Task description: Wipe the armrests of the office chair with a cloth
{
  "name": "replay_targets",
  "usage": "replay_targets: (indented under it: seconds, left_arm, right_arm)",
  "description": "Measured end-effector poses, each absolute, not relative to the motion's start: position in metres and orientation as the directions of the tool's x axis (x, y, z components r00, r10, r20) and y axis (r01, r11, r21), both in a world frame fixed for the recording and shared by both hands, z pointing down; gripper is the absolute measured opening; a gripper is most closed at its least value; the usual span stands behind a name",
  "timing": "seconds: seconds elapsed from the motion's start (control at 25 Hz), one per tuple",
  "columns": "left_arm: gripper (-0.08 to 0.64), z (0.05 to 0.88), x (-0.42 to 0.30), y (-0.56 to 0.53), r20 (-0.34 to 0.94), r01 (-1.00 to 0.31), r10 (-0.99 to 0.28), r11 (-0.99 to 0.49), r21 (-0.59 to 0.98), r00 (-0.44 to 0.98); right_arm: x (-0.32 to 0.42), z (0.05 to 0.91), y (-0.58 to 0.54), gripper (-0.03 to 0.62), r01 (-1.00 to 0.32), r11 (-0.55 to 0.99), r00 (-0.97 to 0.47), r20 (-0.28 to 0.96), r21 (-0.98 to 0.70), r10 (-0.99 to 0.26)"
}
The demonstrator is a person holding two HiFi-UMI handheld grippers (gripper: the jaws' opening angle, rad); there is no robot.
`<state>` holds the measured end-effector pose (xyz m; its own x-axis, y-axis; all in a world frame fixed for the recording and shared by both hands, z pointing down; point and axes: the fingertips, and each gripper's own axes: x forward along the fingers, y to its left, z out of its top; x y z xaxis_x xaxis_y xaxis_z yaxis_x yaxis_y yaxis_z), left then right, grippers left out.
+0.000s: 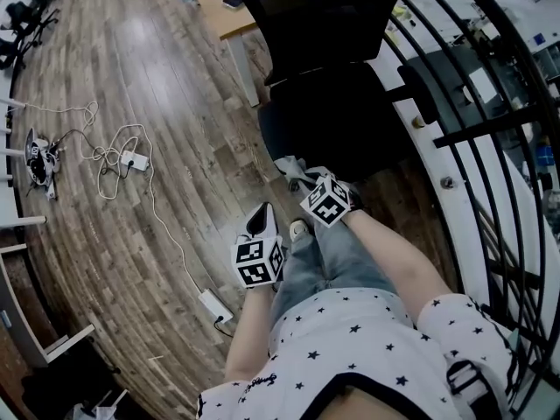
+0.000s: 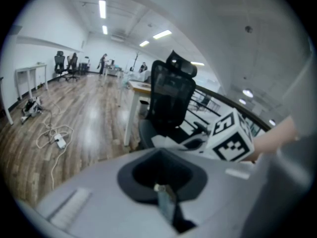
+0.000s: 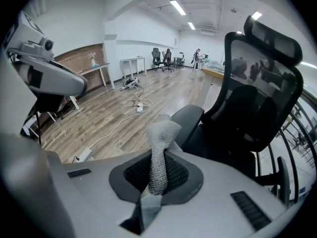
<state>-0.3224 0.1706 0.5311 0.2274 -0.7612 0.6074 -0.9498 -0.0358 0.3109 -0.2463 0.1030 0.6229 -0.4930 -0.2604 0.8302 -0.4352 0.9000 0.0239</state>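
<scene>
While right claw (image 3: 148, 198) pinches one cloth (image 3: 159, 150), left claw (image 2: 166, 202) closed, one chair (image 3: 257, 108)

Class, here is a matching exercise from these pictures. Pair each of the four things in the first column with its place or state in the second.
Things
1. cloth
2. left gripper
3. office chair
4. white cable

Place or state
A. lies looped on the floor
B. jaws together, nothing between them
C. pinched in the right gripper
D. black, high-backed

Pairs: 1-C, 2-B, 3-D, 4-A
</scene>
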Motion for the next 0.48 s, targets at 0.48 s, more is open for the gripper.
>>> replay_targets:
  seconds: [0.48]
  left_arm:
    - [0.004, 0.514, -0.293, 0.163, 0.573, -0.931, -0.747, -0.176, 0.319, 0.337]
  right_arm:
    - [-0.208, 0.555, 0.118, 0.035, -0.582, 0.813, -0.532, 0.748, 0.017, -0.397]
